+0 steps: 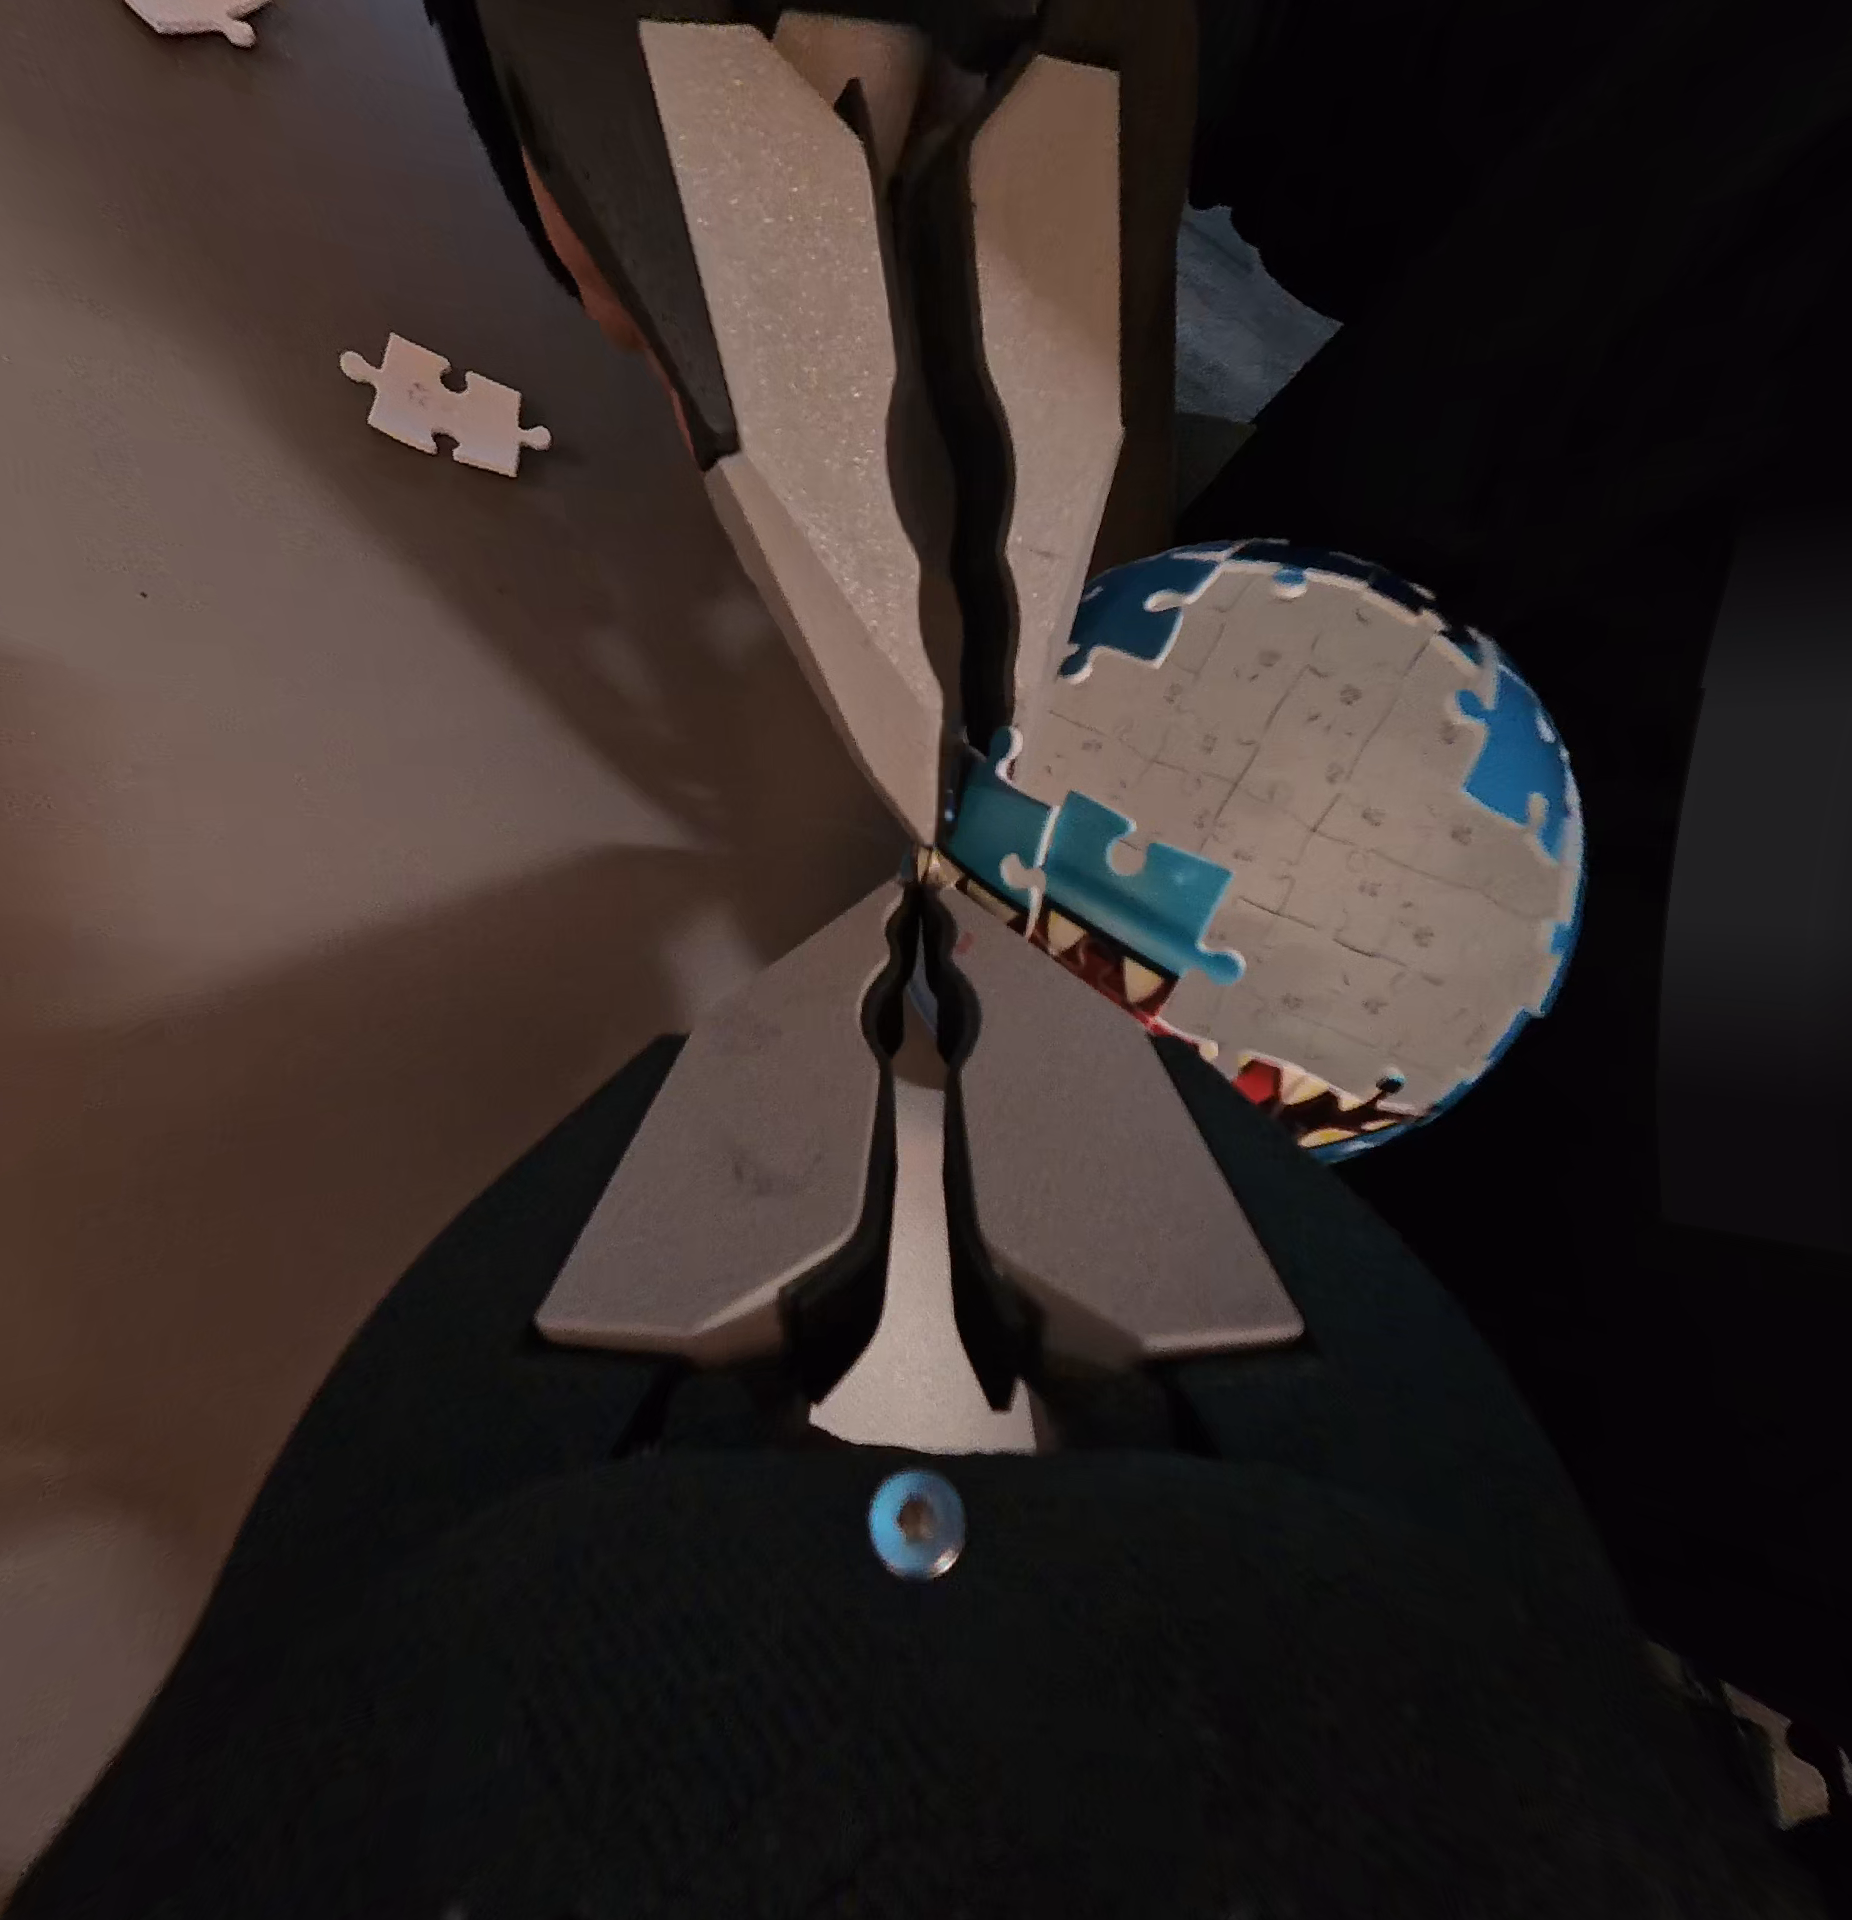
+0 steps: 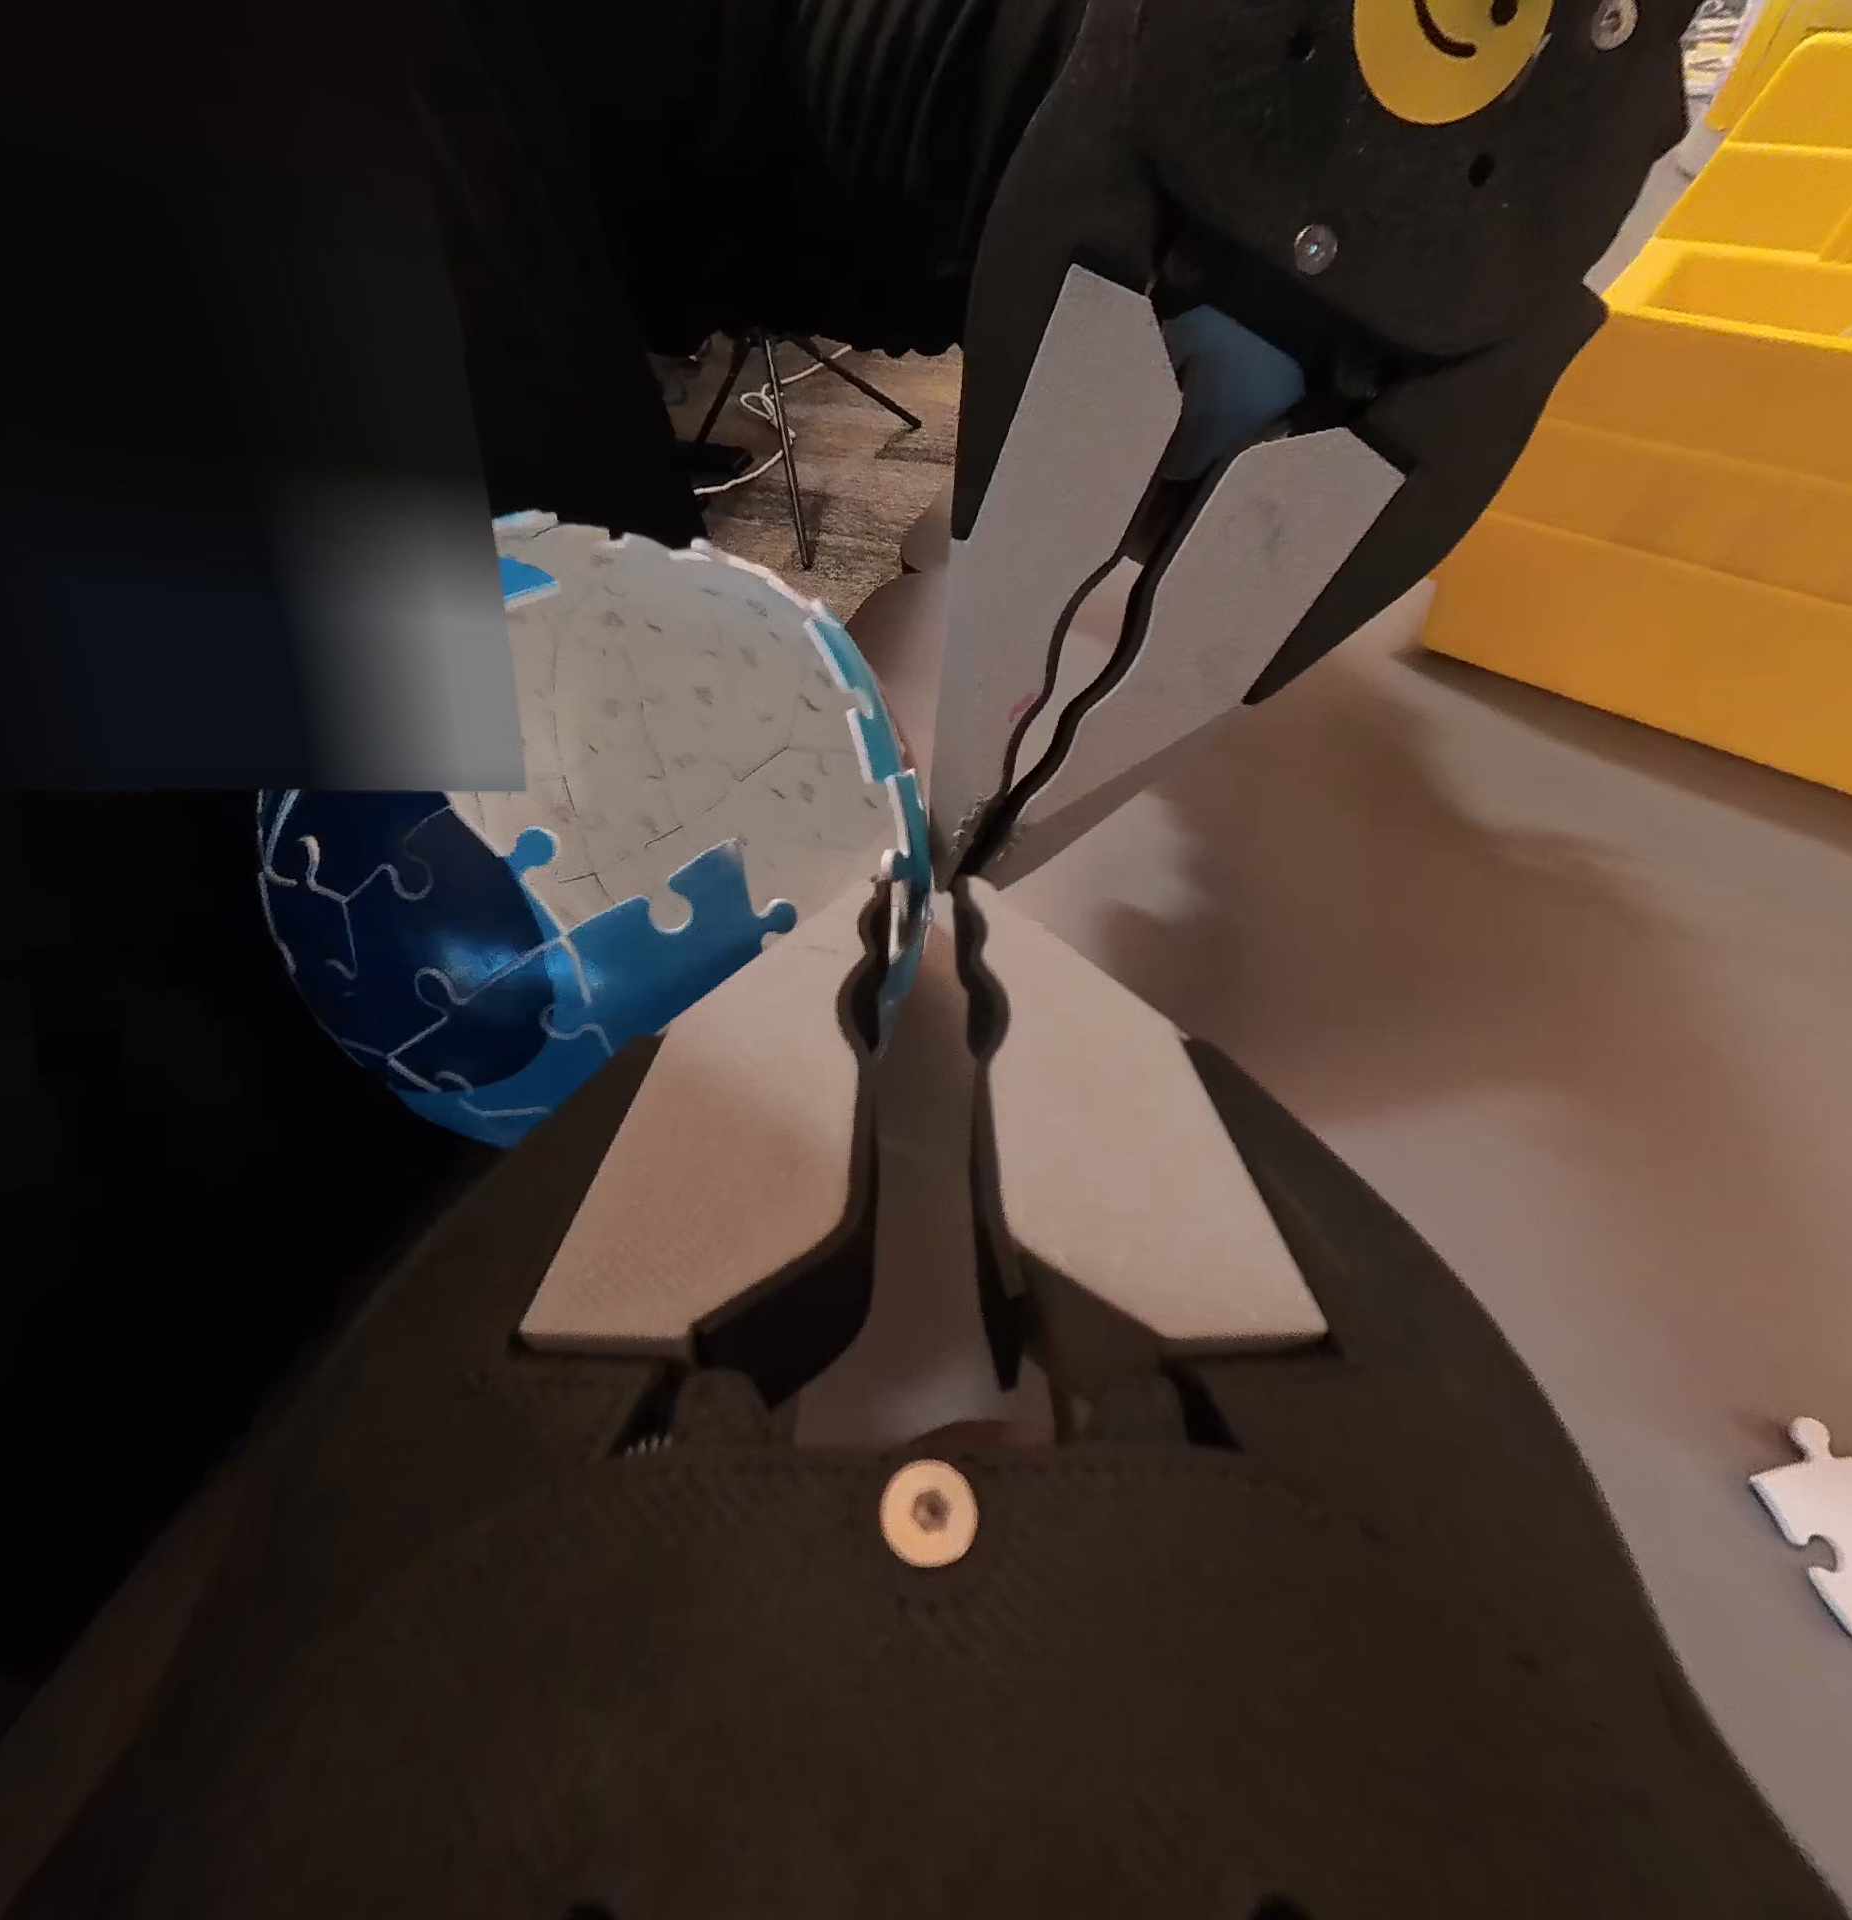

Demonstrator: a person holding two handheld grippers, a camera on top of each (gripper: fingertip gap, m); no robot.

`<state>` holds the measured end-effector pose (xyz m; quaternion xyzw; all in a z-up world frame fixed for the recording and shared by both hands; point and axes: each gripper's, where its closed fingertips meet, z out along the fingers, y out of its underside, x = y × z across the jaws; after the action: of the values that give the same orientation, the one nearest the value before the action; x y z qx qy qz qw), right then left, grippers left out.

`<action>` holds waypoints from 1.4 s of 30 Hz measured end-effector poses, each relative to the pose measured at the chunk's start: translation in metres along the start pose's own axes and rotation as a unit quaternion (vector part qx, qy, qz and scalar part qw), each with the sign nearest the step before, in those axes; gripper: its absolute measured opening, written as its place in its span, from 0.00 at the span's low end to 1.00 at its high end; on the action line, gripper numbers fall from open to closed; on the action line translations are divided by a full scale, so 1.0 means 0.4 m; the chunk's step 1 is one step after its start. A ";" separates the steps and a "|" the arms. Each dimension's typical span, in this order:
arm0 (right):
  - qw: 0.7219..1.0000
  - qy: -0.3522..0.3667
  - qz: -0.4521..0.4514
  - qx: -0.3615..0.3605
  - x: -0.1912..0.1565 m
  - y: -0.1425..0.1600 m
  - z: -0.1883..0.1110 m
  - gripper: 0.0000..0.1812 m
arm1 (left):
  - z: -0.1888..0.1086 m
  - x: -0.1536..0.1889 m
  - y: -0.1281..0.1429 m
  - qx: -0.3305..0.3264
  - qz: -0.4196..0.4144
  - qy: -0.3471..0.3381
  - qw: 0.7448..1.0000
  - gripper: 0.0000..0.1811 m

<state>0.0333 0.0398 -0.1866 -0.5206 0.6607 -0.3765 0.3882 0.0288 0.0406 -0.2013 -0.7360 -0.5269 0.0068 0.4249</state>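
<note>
A half-built puzzle ball (image 1: 1317, 810), blue outside and white inside, hangs as an open shell above the table's edge. My left gripper (image 1: 922, 899) is shut on the shell's rim at its near left edge. My right gripper (image 2: 927, 914) is shut on the same rim, with a blue rim piece (image 2: 898, 966) between its fingers. The two grippers meet tip to tip: the right one (image 1: 953, 738) comes down from above in the left wrist view, and the left one (image 2: 989, 842) comes in from the upper right in the right wrist view. The shell (image 2: 673, 707) lies to the left there.
Loose white puzzle pieces (image 1: 444, 405) (image 1: 205, 16) (image 2: 1826, 1538) lie on the grey-brown table (image 1: 226, 727). Yellow bins (image 2: 1680, 520) stand at the table's far right. Beyond the table edge are a stand's legs and cables (image 2: 787, 436) on the floor and dark cloth. My two grippers' fingertips are within a few centimetres of each other.
</note>
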 end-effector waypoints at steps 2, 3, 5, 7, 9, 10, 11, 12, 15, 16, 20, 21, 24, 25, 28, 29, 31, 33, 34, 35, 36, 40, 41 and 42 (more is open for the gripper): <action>1.000 -0.001 -0.001 0.009 -0.001 -0.010 -0.005 0.05 | 0.000 0.001 -0.002 0.002 -0.001 0.003 1.000 0.00; 1.000 -0.001 -0.003 0.018 -0.003 -0.018 -0.009 0.05 | 0.000 0.002 -0.002 0.002 -0.002 0.003 1.000 0.00; 0.999 -0.006 -0.005 0.032 -0.007 -0.031 -0.017 0.05 | 0.002 0.002 0.000 0.000 -0.002 0.003 1.000 0.00; 0.999 0.000 -0.009 0.033 -0.005 -0.034 -0.019 0.01 | 0.003 0.002 0.000 -0.001 -0.002 0.003 1.000 0.00; 0.999 0.006 -0.014 0.029 -0.003 -0.033 -0.018 0.01 | 0.004 0.001 0.001 -0.001 -0.002 0.003 1.000 0.00; 0.999 0.009 -0.013 0.029 -0.001 -0.032 -0.018 0.01 | 0.004 0.001 0.002 -0.002 -0.002 0.003 1.000 0.00; 0.999 0.012 -0.011 0.029 0.002 -0.032 -0.018 0.01 | 0.003 0.001 0.003 -0.002 -0.003 0.005 1.000 0.00; 0.999 0.014 -0.008 0.030 0.005 -0.032 -0.018 0.00 | 0.003 0.001 0.004 -0.001 -0.004 0.006 1.000 0.00; 0.999 0.018 0.000 0.034 0.011 -0.031 -0.020 0.00 | 0.003 0.000 0.005 0.003 -0.009 0.011 1.000 0.00; 0.999 0.018 0.003 0.036 0.013 -0.030 -0.022 0.00 | 0.003 -0.001 0.005 0.005 -0.011 0.011 1.000 0.00; 0.999 0.016 0.024 0.044 0.019 -0.027 -0.031 0.00 | -0.005 -0.027 0.006 0.017 -0.026 -0.005 1.000 0.00; 0.998 0.014 0.032 0.048 0.019 -0.027 -0.032 0.00 | -0.009 -0.033 0.005 0.024 -0.034 -0.007 0.999 0.00; 0.997 0.008 0.057 0.052 0.022 -0.026 -0.031 0.00 | -0.015 -0.025 0.001 0.045 -0.046 0.004 0.998 0.00; 0.997 0.009 0.054 0.051 0.020 -0.027 -0.031 0.00 | -0.014 -0.019 0.002 0.047 -0.045 0.007 0.998 0.00; 0.998 0.022 0.027 0.044 0.017 -0.028 -0.034 0.00 | -0.006 -0.006 0.012 0.039 -0.035 0.003 0.999 0.00; 0.998 0.021 0.034 0.041 0.018 -0.027 -0.034 0.00 | -0.003 -0.003 0.013 0.036 -0.033 0.001 0.999 0.00; 0.997 0.015 0.057 0.045 0.021 -0.028 -0.033 0.00 | -0.001 -0.002 0.013 0.037 -0.031 -0.003 0.999 0.00; 0.996 0.004 0.071 0.051 0.021 -0.026 -0.033 0.00 | -0.002 -0.003 0.013 0.038 -0.032 -0.003 0.999 0.00; 0.996 -0.002 0.078 0.052 0.021 -0.026 -0.033 0.00 | -0.002 -0.003 0.012 0.039 -0.032 -0.003 0.999 0.00; 0.995 -0.007 0.082 0.052 0.020 -0.026 -0.034 0.00 | -0.002 -0.003 0.012 0.040 -0.033 -0.002 0.999 0.00; 0.995 -0.008 0.080 0.053 0.019 -0.026 -0.035 0.00 | -0.002 -0.003 0.012 0.039 -0.033 -0.001 0.999 0.00; 0.997 -0.004 0.065 0.052 0.016 -0.025 -0.038 0.00 | -0.001 -0.002 0.012 0.038 -0.032 -0.001 0.999 0.00; 0.997 -0.001 0.060 0.052 0.017 -0.024 -0.039 0.00 | -0.002 -0.001 0.012 0.039 -0.034 0.000 0.999 0.00; 0.997 0.004 0.058 0.052 0.020 -0.023 -0.040 0.00 | -0.003 -0.003 0.012 0.041 -0.035 -0.002 0.999 0.00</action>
<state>0.0211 0.0318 -0.1725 -0.4590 0.6710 -0.3892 0.4331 0.0325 0.0386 -0.2040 -0.6995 -0.5522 0.0150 0.4533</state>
